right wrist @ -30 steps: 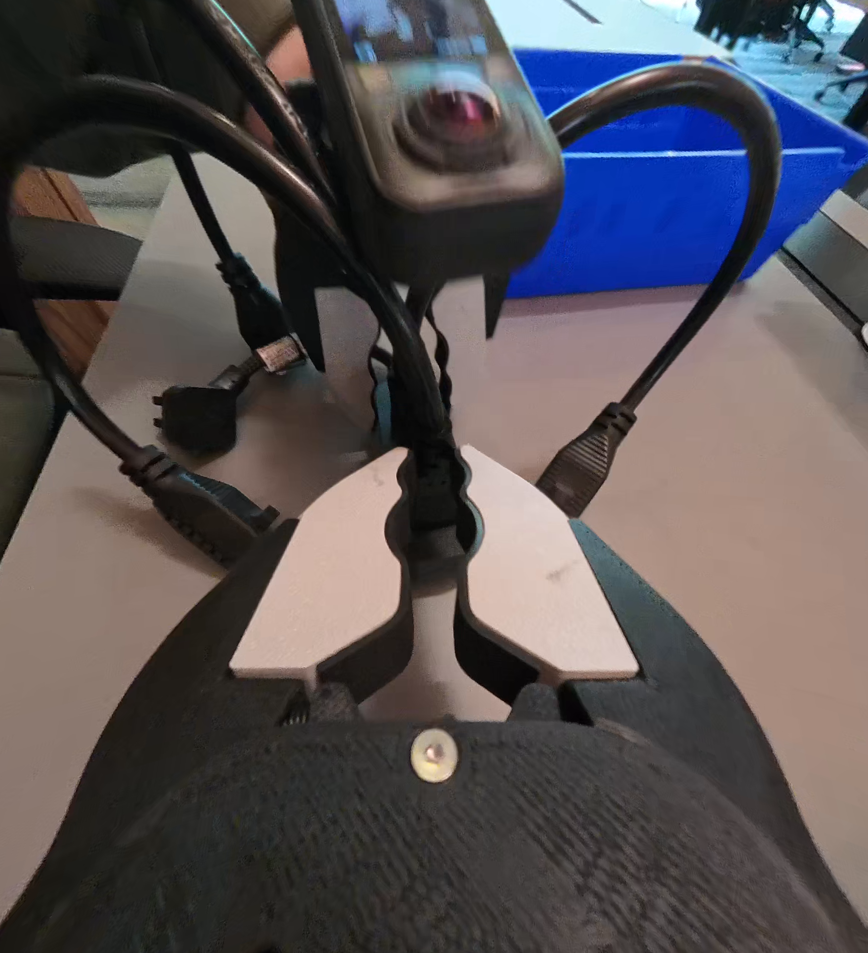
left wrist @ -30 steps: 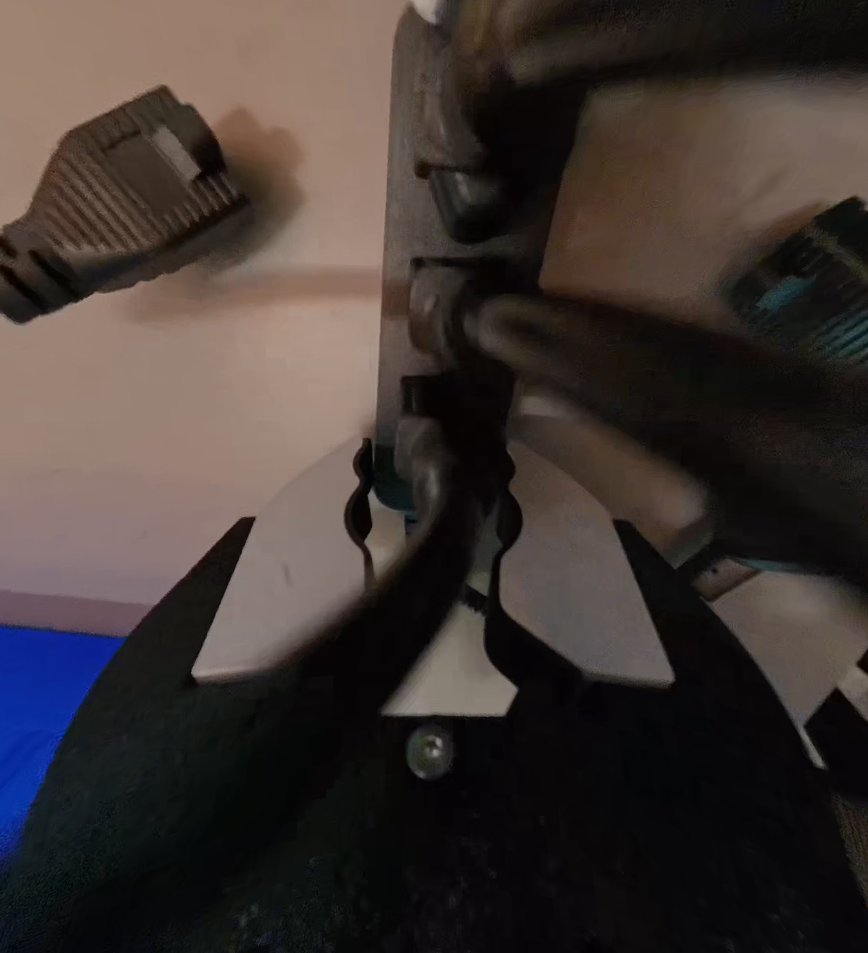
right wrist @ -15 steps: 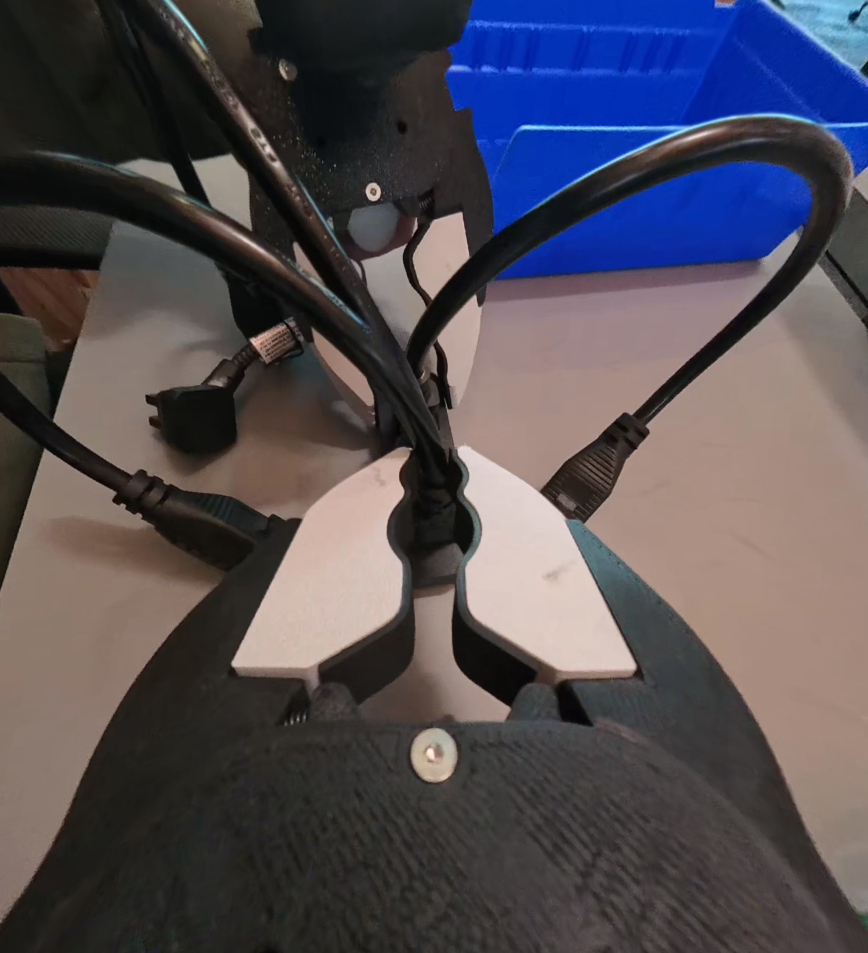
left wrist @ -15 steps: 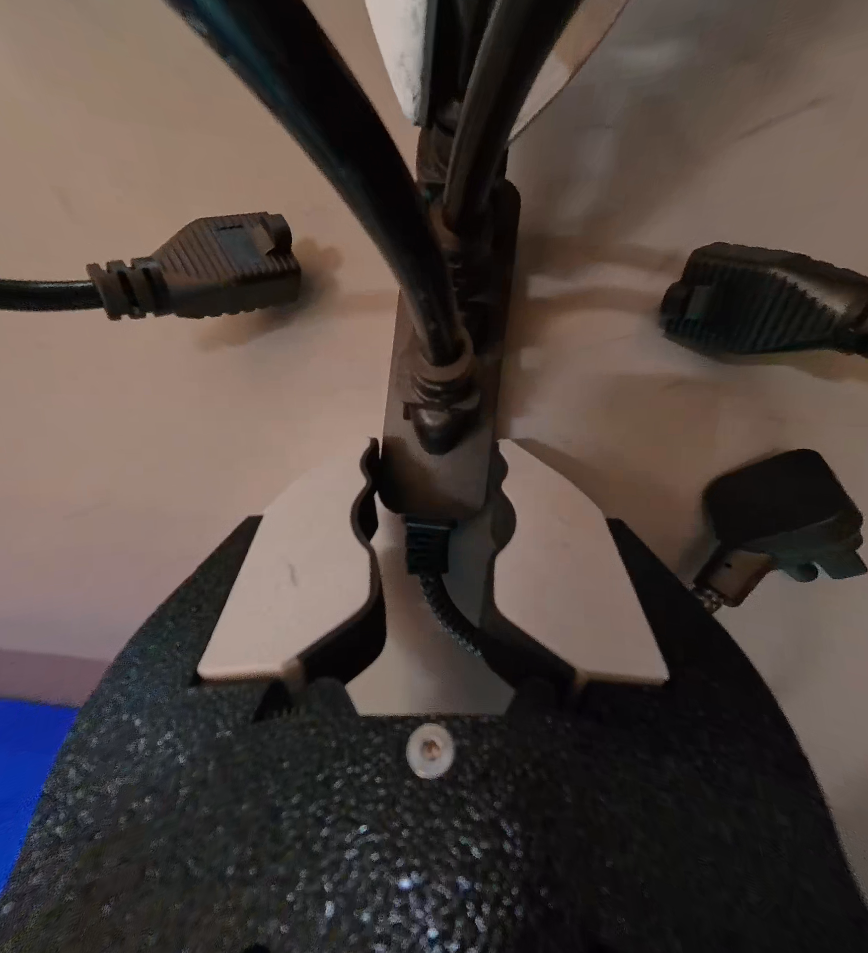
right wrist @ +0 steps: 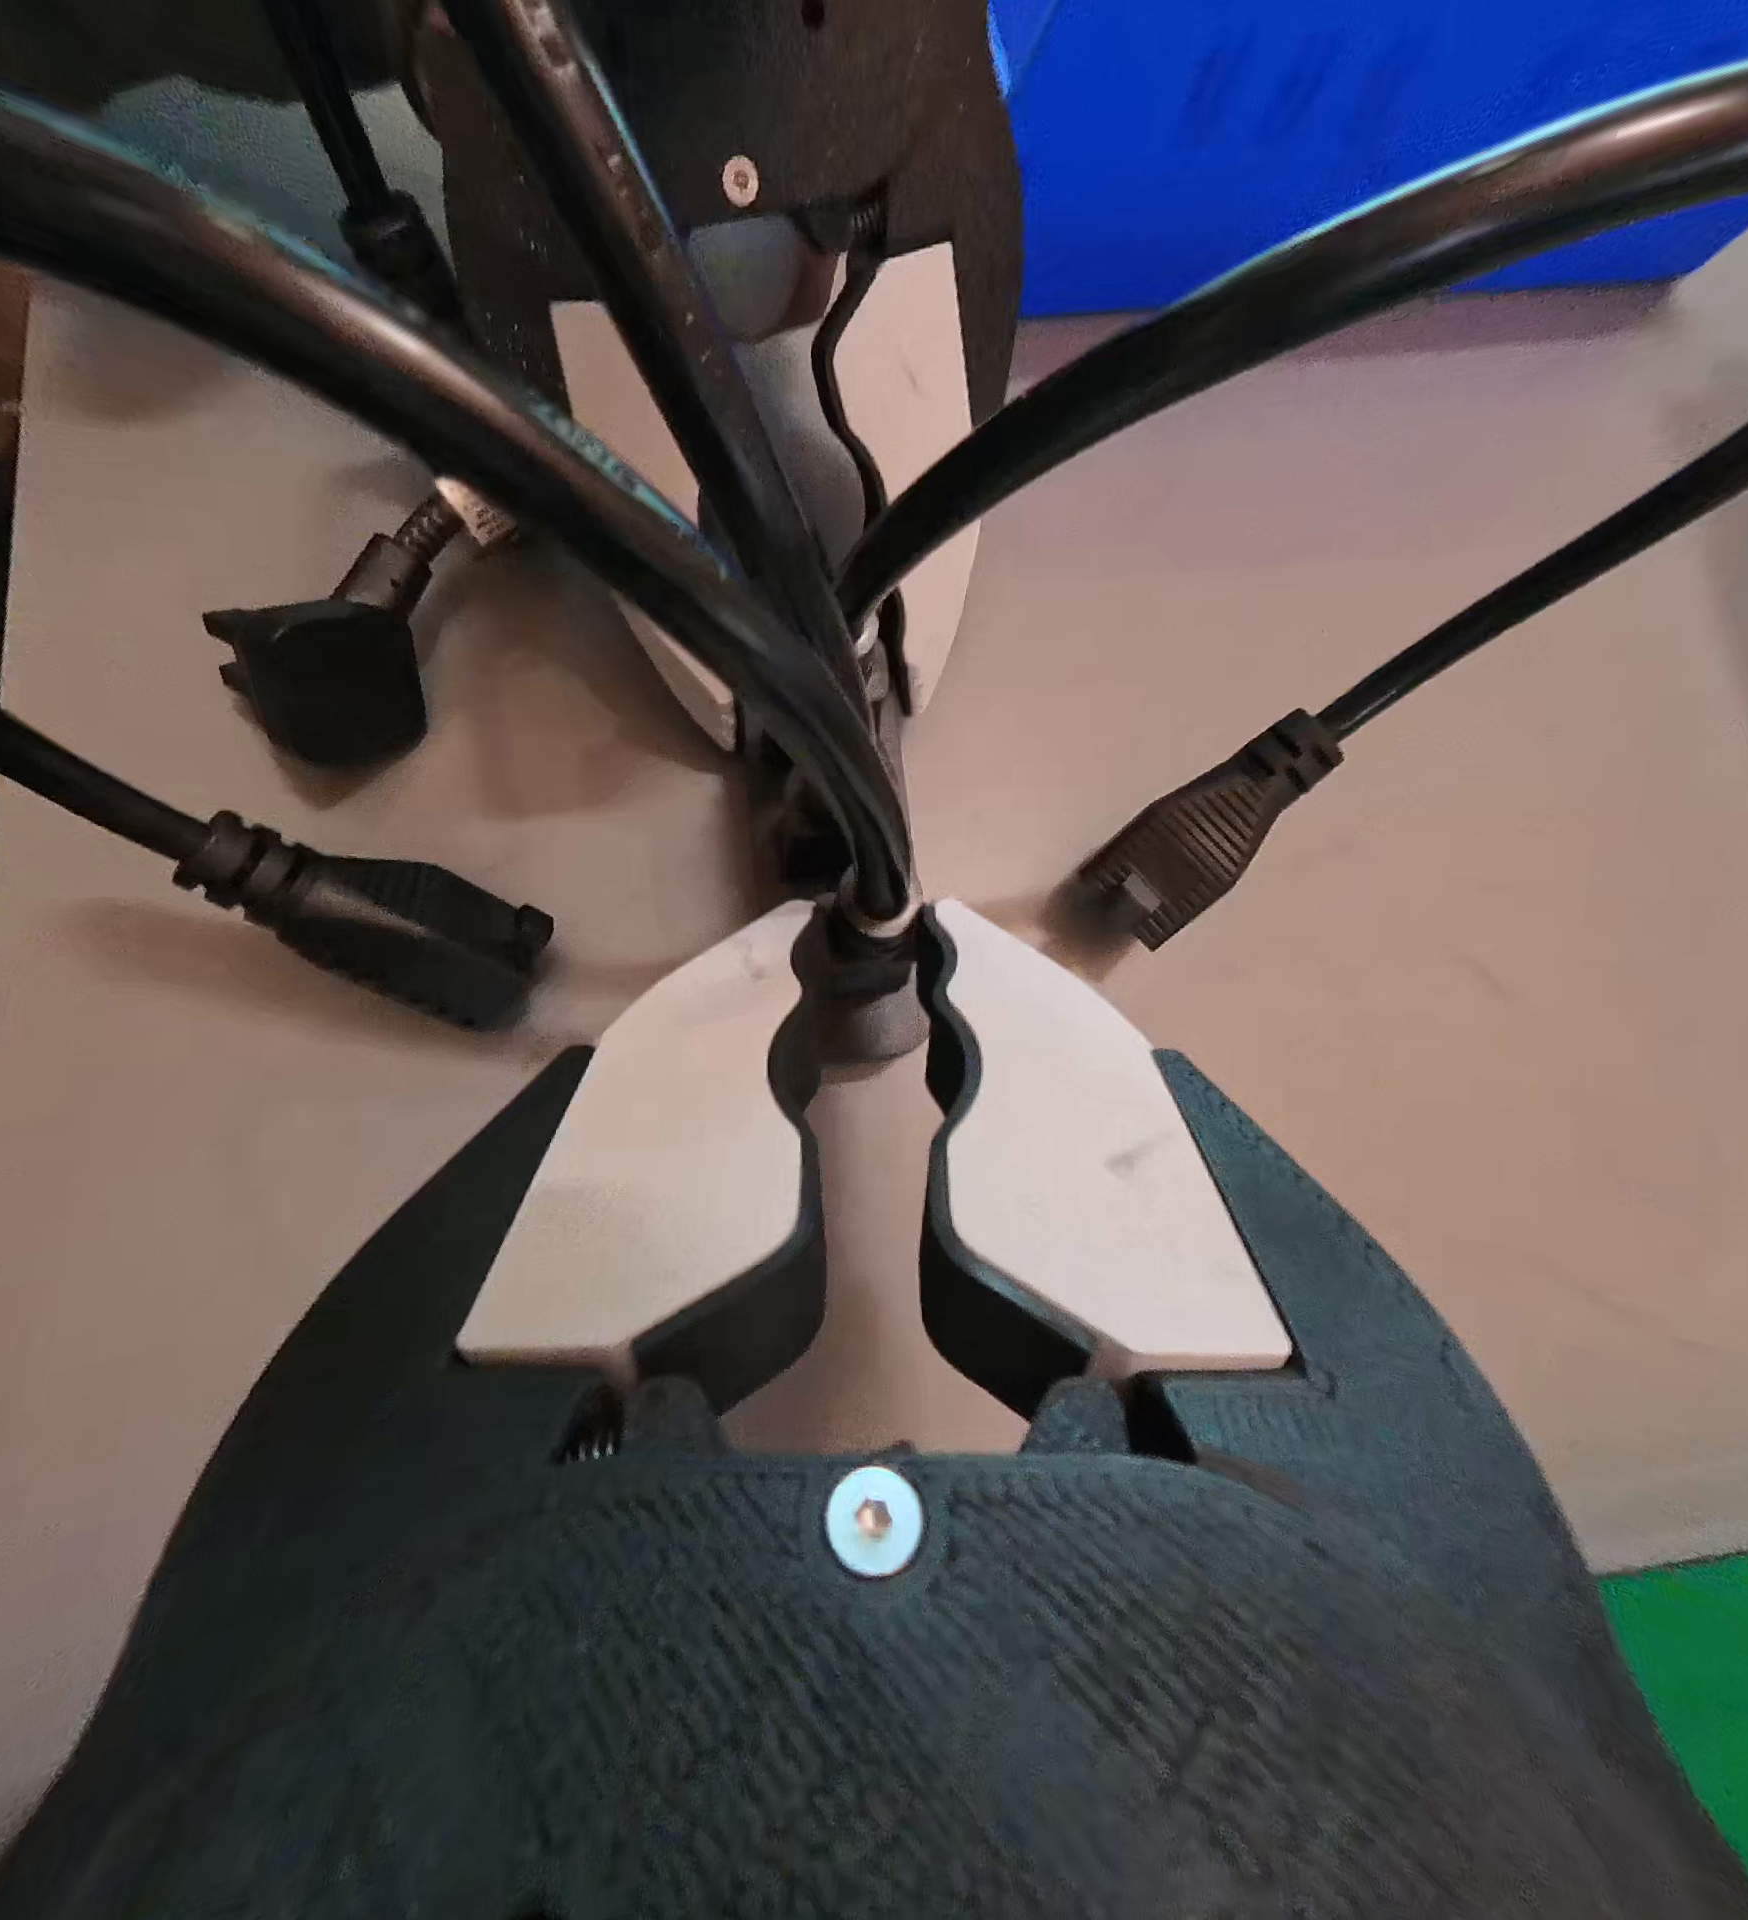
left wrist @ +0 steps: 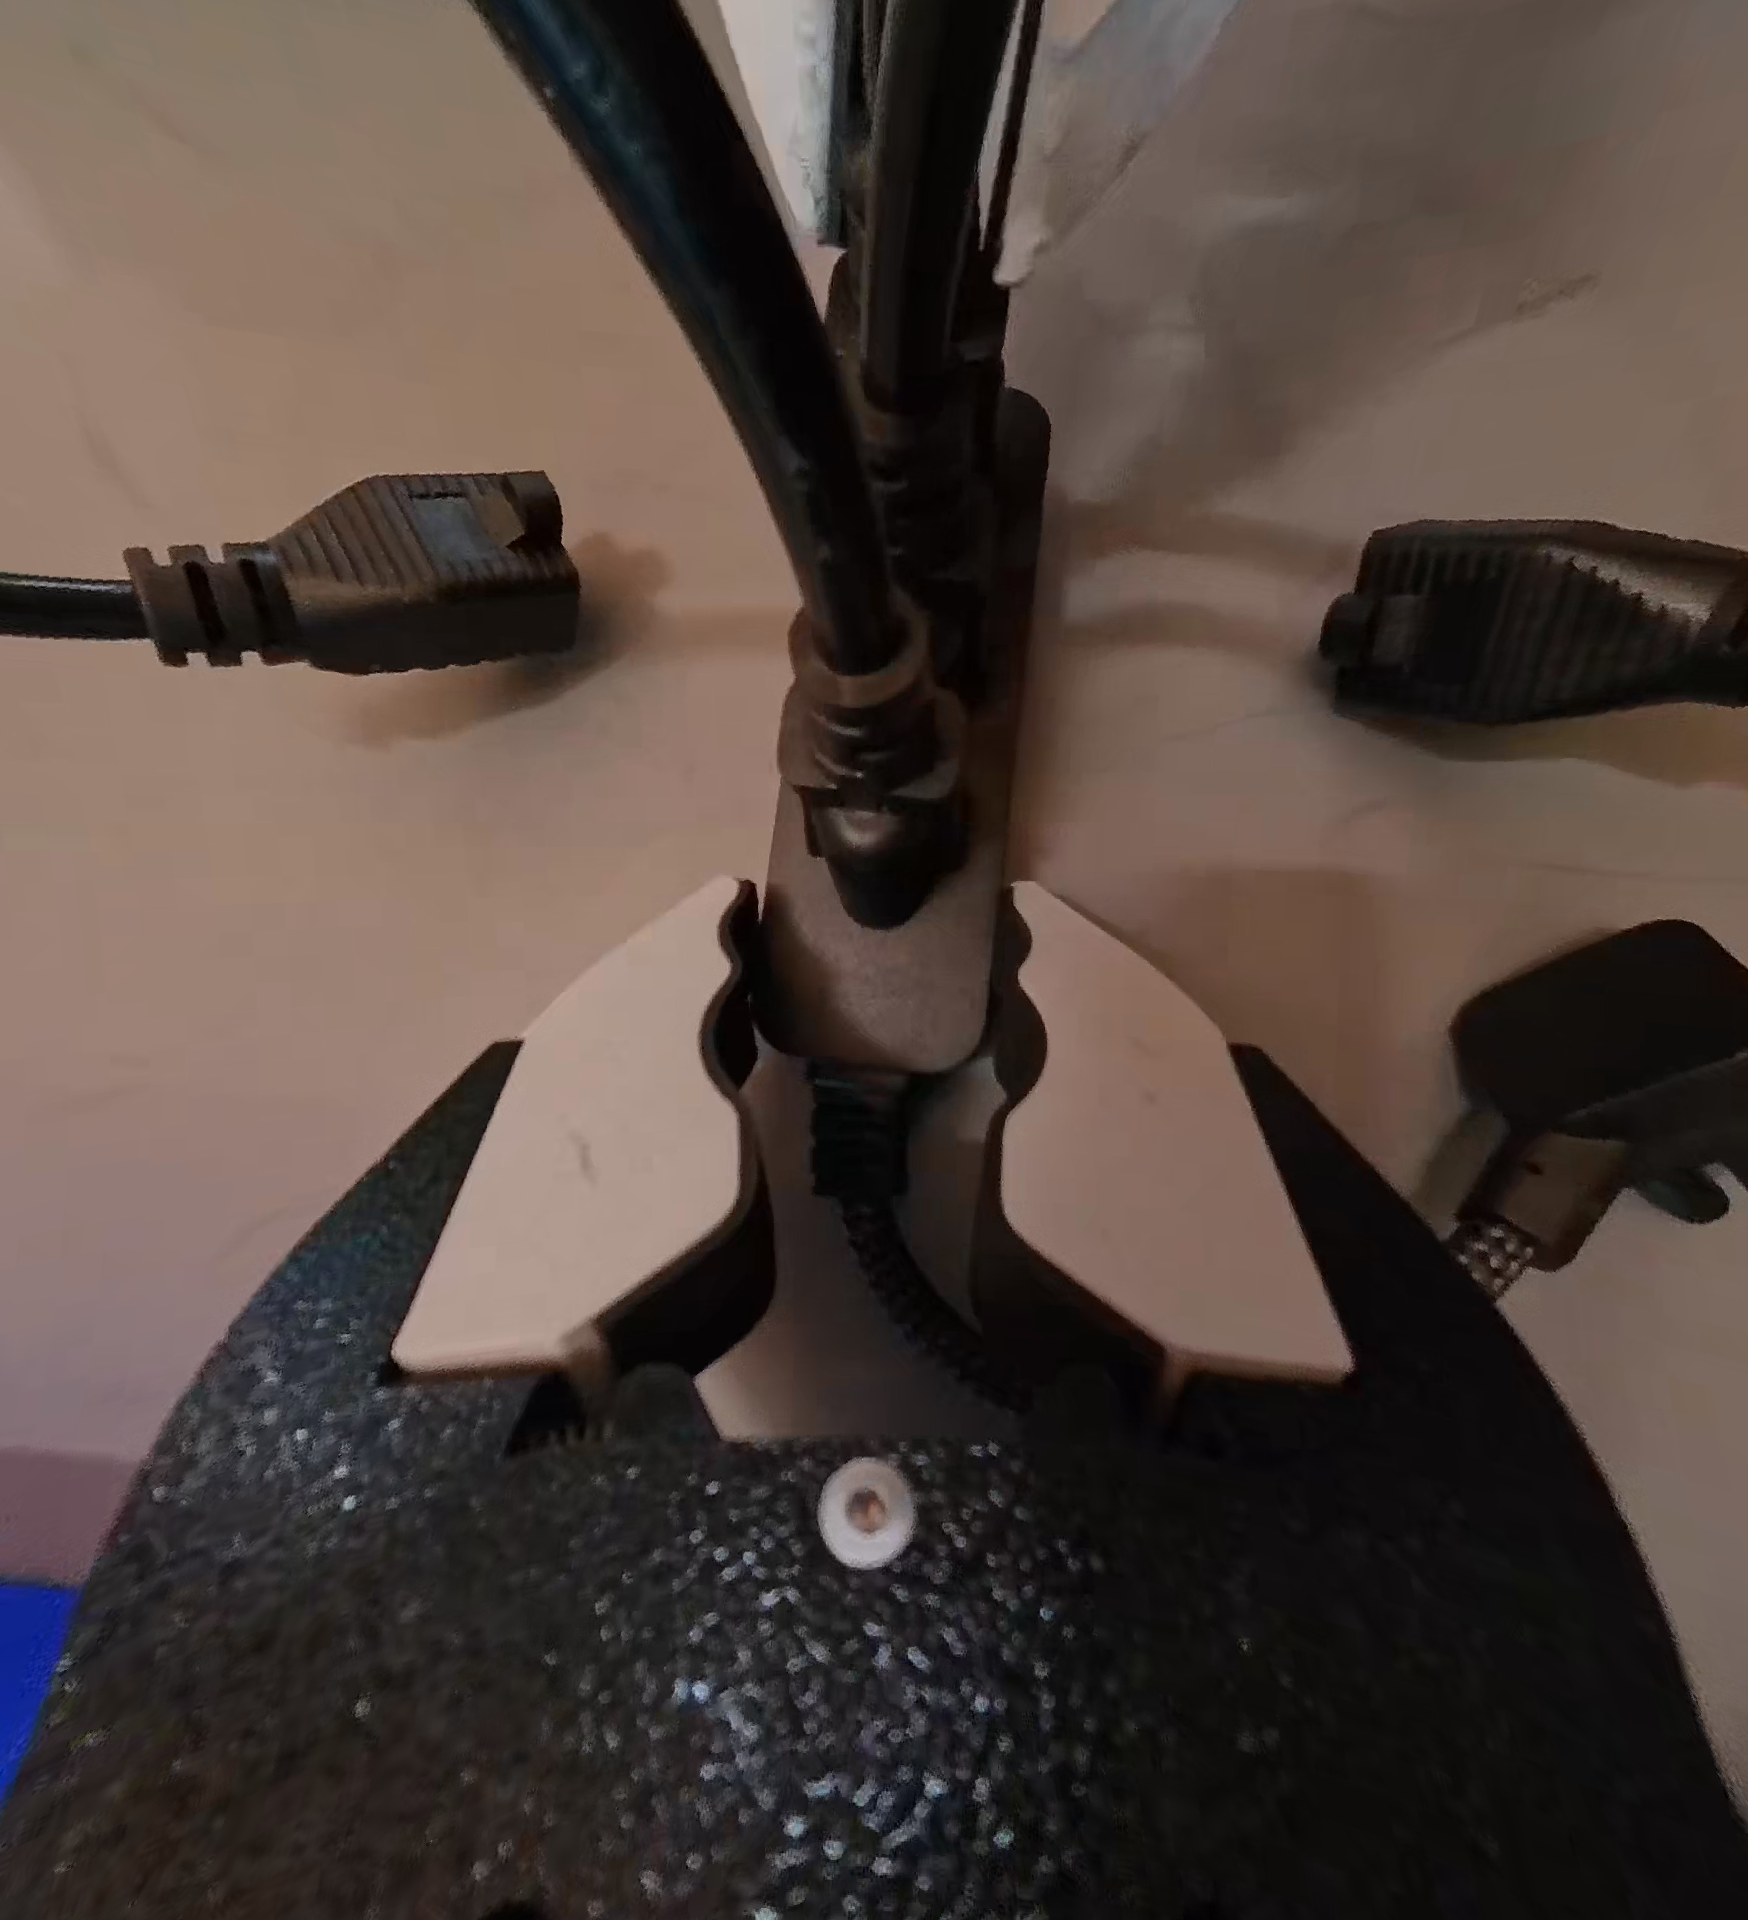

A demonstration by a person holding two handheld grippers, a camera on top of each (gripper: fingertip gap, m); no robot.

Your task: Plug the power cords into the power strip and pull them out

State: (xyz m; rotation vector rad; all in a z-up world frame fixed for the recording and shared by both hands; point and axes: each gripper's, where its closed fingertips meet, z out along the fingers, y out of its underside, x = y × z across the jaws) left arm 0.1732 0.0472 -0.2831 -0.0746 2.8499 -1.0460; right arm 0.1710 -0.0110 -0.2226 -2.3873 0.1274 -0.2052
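In the left wrist view my left gripper (left wrist: 875, 904) is shut on the near end of the grey power strip (left wrist: 870, 997), which runs away from me. Black plugs (left wrist: 875, 821) sit in its sockets, and their cords (left wrist: 704, 260) rise toward the top. The right gripper's white fingers (left wrist: 1067, 135) show at the strip's far end. In the right wrist view my right gripper (right wrist: 870, 920) is shut on a black plug (right wrist: 859, 987) at that end, with cords (right wrist: 434, 353) arching up and out. The left gripper's white fingers (right wrist: 917, 416) face me.
Loose cord ends lie on the beige table on both sides of the strip (left wrist: 361, 592), (left wrist: 1535, 634). The strip's own flat plug (left wrist: 1659, 1081) with its braided cable lies at the right. A blue bin (right wrist: 1369, 135) stands beyond the table. A green patch (right wrist: 1722, 1714) shows past the table's edge. Tip to tip, the grippers are about 9 cm apart.
The left view swung from a blurred side look at the strip to straight along it. The right view tipped down closer to the plug. Both grips held.
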